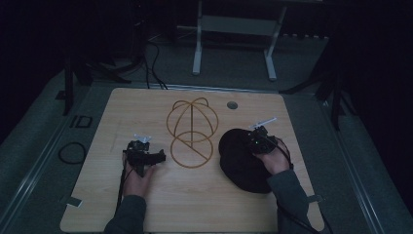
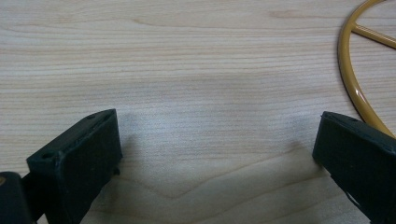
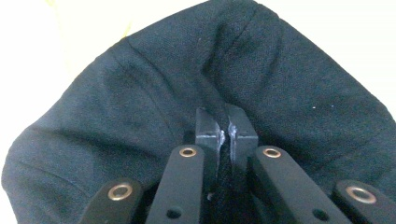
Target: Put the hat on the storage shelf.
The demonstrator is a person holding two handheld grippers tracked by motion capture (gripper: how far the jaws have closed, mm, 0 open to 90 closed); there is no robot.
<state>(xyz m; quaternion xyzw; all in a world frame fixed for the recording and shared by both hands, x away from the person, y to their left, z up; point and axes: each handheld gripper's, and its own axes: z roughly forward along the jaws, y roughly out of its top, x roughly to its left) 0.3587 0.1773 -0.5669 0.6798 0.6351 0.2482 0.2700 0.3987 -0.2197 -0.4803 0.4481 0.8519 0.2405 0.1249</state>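
A black cloth hat (image 1: 241,161) lies on the right part of the wooden table (image 1: 146,105). My right gripper (image 1: 257,141) sits on its upper right side, and in the right gripper view the gripper (image 3: 226,122) is shut, pinching a fold of the black fabric (image 3: 140,102). A golden wire stand (image 1: 191,131) of rings and arcs rests at the table's middle. My left gripper (image 1: 144,158) is just left of the stand, low over bare wood. In the left gripper view it (image 2: 215,154) stands wide open with nothing between its jaws, and the stand's ring (image 2: 355,84) curves at the right edge.
A round cable hole (image 1: 232,105) sits near the table's far edge. A coiled black cable (image 1: 72,152) lies on the floor to the left. White table legs (image 1: 197,46) stand beyond the far edge, and dark stands flank both sides.
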